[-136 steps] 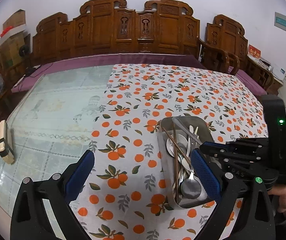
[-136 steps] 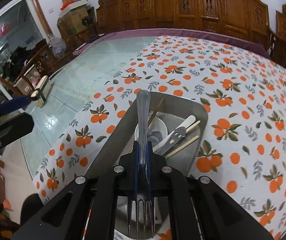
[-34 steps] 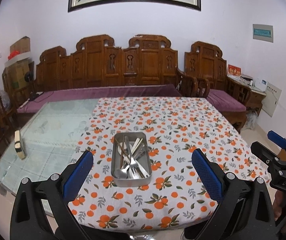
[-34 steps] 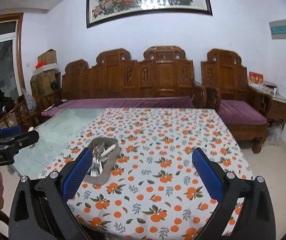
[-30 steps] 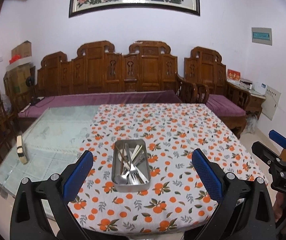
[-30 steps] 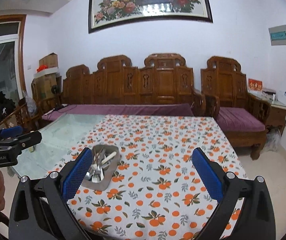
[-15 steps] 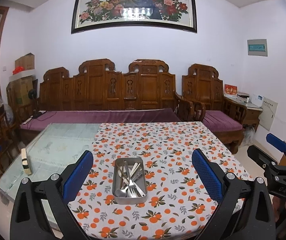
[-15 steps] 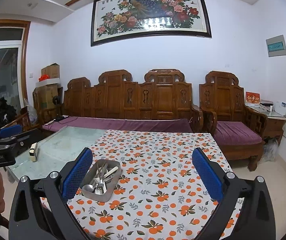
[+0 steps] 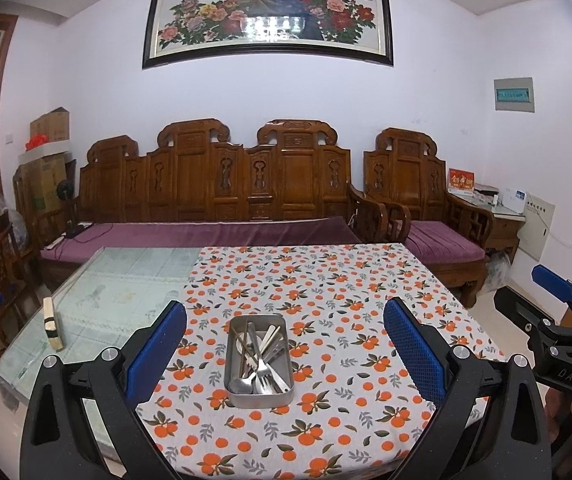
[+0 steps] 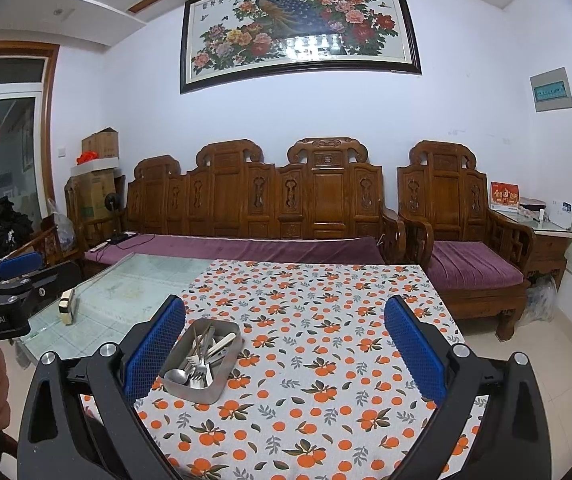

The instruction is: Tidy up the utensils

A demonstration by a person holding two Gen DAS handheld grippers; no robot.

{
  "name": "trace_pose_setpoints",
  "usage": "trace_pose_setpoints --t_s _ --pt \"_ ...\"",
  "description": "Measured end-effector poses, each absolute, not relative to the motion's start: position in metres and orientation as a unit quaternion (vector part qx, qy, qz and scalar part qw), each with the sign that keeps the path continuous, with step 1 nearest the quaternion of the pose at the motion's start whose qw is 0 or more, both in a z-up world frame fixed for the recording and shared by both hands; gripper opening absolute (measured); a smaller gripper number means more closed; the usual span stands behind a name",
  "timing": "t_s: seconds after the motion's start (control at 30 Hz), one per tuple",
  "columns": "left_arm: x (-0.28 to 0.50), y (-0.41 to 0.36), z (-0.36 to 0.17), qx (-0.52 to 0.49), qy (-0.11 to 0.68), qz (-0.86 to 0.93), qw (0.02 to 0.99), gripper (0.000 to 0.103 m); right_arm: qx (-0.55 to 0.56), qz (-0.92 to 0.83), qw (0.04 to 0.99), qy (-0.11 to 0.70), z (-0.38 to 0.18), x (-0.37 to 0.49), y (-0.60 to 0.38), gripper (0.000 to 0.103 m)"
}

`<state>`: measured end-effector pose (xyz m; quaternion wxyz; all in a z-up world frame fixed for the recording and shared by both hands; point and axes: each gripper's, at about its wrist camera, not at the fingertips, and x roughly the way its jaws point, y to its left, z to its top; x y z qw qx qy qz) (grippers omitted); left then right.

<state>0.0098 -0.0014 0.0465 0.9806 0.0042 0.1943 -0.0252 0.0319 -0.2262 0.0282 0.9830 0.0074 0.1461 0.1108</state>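
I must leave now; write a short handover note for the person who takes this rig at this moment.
Left gripper: jaws wide open, holding nothing, raised well back from the table.
Right gripper: the same, open and holding nothing.
The metal tray stands on the orange-print tablecloth near the front edge. Fork, spoon and the other utensils all lie inside it, mixed together.
Done: no utensil is visible loose on the table.
Left: apparently nothing, unless sorting within the tray is wanted.

I see a carved wooden sofa (image 9: 222, 184) with purple cushions beyond the desk's far edge, under a framed peacock painting (image 9: 268, 12). A small block (image 9: 52, 322) stands near the desk's left edge, on the bare glass (image 9: 118, 292) beside the orange-print cloth (image 9: 326, 288).
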Motion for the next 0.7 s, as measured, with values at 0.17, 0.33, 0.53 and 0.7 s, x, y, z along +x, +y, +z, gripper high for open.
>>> trace_pose_setpoints --t_s 0.17,0.33,0.53,0.7 --pt "0.0101 -0.0007 0.0444 0.003 0.196 -0.025 0.980 0.095 0.008 0.111 0.983 0.147 0.0275 0.0318 -0.2256 0.100" --pt "0.0100 -0.0004 0.0431 0.006 0.198 -0.024 0.980 0.095 0.009 0.111 0.983 0.148 0.0273 0.0317 -0.2256 0.100" --pt "0.0111 -0.0013 0.0418 0.006 0.199 -0.024 0.980 0.095 0.009 0.110 0.983 0.149 0.0252 0.0312 -0.2238 0.100" --pt "0.0111 -0.0015 0.0417 0.006 0.199 -0.024 0.980 0.095 0.009 0.111 0.983 0.148 0.0254 0.0312 -0.2241 0.100"
